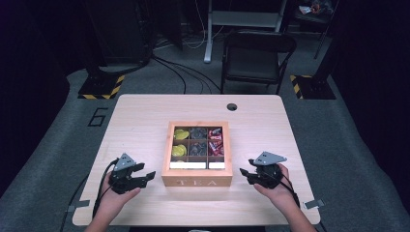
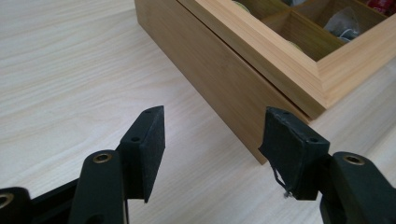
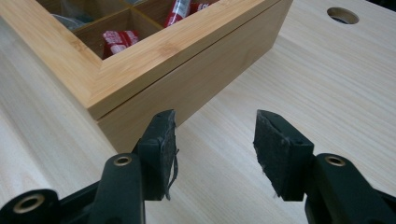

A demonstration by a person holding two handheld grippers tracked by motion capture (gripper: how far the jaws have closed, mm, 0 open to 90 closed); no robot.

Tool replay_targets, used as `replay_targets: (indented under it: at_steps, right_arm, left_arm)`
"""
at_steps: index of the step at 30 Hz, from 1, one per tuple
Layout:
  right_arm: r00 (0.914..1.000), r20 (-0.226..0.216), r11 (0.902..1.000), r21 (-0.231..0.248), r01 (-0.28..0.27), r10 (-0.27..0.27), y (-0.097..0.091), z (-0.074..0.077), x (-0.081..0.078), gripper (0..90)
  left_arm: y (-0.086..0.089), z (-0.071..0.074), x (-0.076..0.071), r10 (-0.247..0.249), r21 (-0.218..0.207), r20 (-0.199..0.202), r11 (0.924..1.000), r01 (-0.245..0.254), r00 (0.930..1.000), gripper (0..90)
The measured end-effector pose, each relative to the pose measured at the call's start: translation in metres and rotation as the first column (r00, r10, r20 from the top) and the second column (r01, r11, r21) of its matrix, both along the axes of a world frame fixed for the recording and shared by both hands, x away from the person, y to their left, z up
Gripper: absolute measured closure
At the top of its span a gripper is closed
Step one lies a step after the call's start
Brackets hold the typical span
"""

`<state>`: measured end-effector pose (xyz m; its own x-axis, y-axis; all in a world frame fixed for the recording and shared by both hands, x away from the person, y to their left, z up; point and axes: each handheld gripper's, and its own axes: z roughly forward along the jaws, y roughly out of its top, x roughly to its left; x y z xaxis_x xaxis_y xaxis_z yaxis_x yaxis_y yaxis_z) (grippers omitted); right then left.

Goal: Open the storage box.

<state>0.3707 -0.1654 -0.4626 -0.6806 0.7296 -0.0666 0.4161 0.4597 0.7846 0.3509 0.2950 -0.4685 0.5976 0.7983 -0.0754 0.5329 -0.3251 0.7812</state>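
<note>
Item: 1 wooden tea box (image 1: 197,181), near the desk's (image 1: 145,116) front edge. My left gripper (image 1: 145,176) and right gripper (image 1: 245,174) flank it, jaws spread, pinching nothing.

Table (image 1: 145,121): pale wood-grain top, smooth, matt.
Tea box (image 1: 197,181): light bamboo-like wood, fine straight grain, smooth satin finish; pale lettering on the front wall.
Box dividers (image 2: 299,28): the same wood, matt.
Red packets (image 3: 116,39): glossy printed wrapping.
Yellow packets (image 1: 180,135): material cannot be told.
Left gripper (image 2: 212,140): black plastic body, slight sheen; brass-coloured metal inserts.
Left gripper pads (image 2: 152,140): black rubbery foam, matt, rough.
Right gripper (image 3: 215,142): black plastic, brass-coloured metal inserts; pads matt, frayed at the edges.
Floor (image 1: 43,145): grey carpet, matt, coarse.
Chair (image 1: 256,55): dark, matt.
</note>
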Motion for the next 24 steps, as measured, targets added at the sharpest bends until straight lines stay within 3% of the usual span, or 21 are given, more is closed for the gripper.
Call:
replay_targets:
  at_steps: [9,24]
  right_arm:
    - [0.9996,-0.028,0.9996,0.026,-0.008,0.009,0.002,-0.005,-0.004,46.1]
    - [0.9988,-0.003,0.9985,0.027,-0.048,0.048,0.006,-0.006,-0.009,46.8]
  left_arm:
    - [-0.006,-0.002,-0.007,-0.018,-0.031,-0.007,0.9994,0.018,0.9998,40.3]
    - [-0.016,-0.008,-0.011,-0.041,-0.027,-0.009,0.9988,0.041,0.9991,40.6]
